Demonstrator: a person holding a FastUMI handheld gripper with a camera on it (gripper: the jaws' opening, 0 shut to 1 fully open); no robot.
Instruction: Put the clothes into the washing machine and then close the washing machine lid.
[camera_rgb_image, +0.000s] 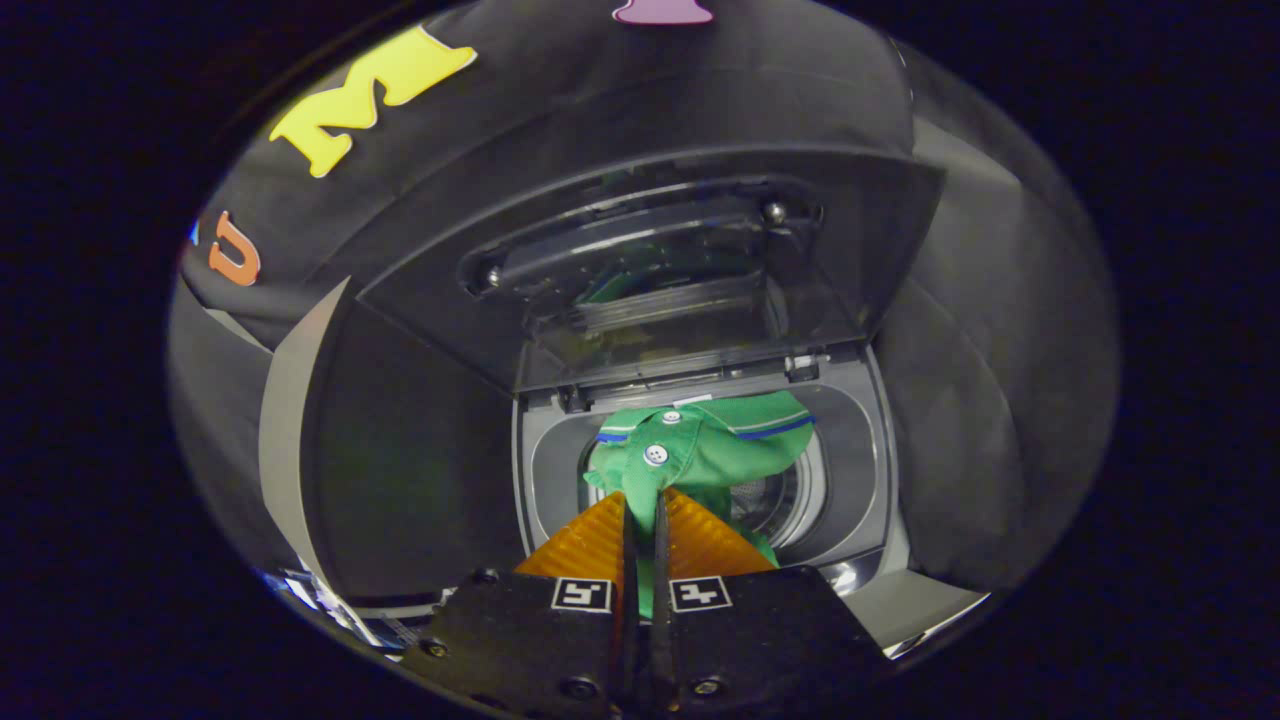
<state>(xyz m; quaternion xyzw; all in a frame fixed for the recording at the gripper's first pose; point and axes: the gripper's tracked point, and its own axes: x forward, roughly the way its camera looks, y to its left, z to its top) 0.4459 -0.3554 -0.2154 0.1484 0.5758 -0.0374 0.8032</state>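
Note:
A green shirt (700, 450) with white buttons and a blue-striped collar hangs from my gripper (646, 510), whose two fingers are pressed together on a fold of its cloth. The shirt hangs over the round drum opening (790, 500) of a grey top-loading washing machine (860, 440), just beyond the fingertips. The machine's lid (660, 270) stands raised behind the opening, its clear window reflecting some green.
A dark flat panel (400, 460) with a pale edge stands to the left of the machine. Black cloth walls close in behind the lid and on the right. The machine's top rim (900, 600) shows pale near the right finger.

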